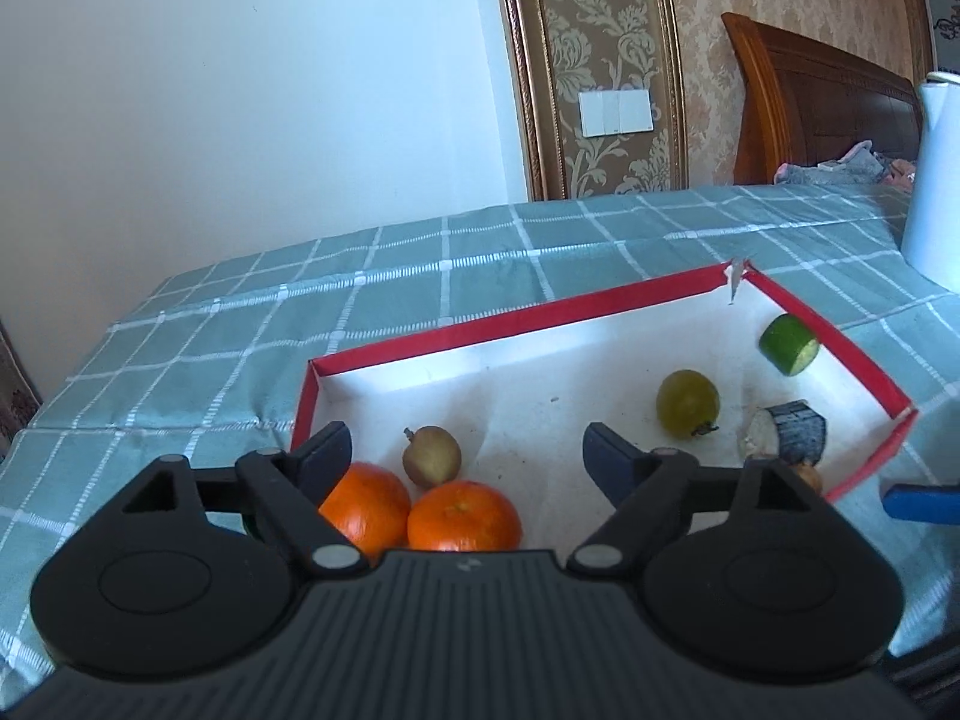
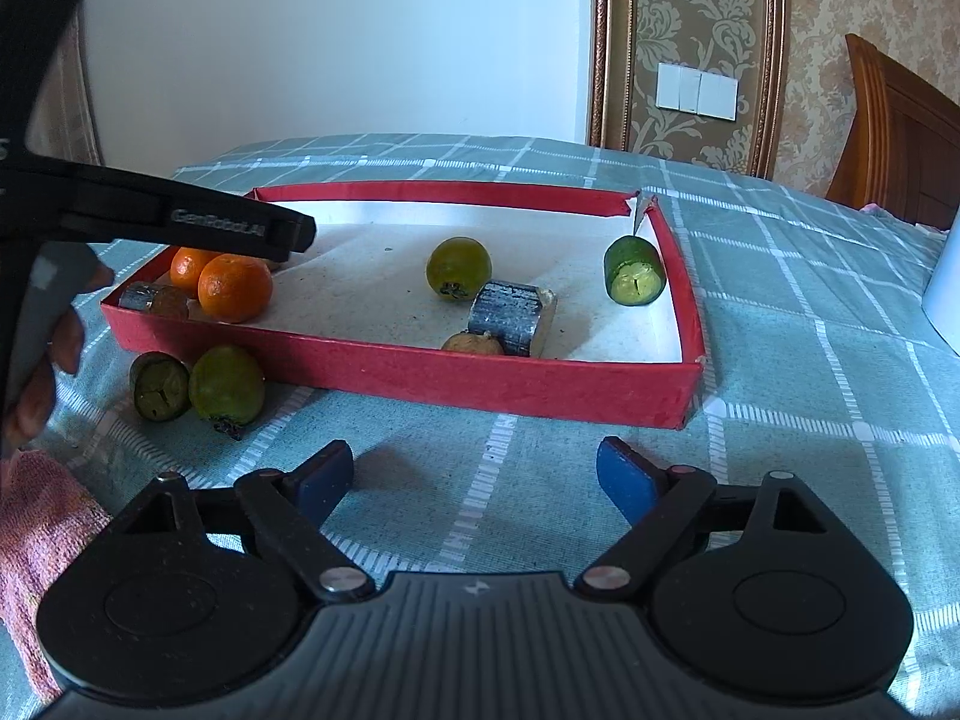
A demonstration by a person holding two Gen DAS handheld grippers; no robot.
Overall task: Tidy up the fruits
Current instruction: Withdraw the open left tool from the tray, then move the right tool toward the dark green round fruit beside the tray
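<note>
Two oranges (image 1: 420,516) sit just ahead of my left claw (image 1: 468,450), close to its left finger, inside the red tray (image 1: 510,315), with a small brown fruit (image 1: 432,456) right behind them. My left claw's fingers are spread wide and hold nothing; it hovers over the tray's near-left end. My right claw (image 2: 474,474) is also spread apart and empty, low over the checked cloth (image 2: 780,300), short of the tray's near wall.

Ahead and to the left of my right claw, outside the tray, lie a whole green fruit (image 2: 227,384) and a cut green piece (image 2: 159,387), touching each other. These look like the ones left to bring in. I judge the whole fruit the better first grab: centre it between the fingers, close gently on its widest part, and lift clear of the wall. A dark chunk (image 2: 510,315) beyond my right claw may be eggplant; I cannot be sure.
</note>
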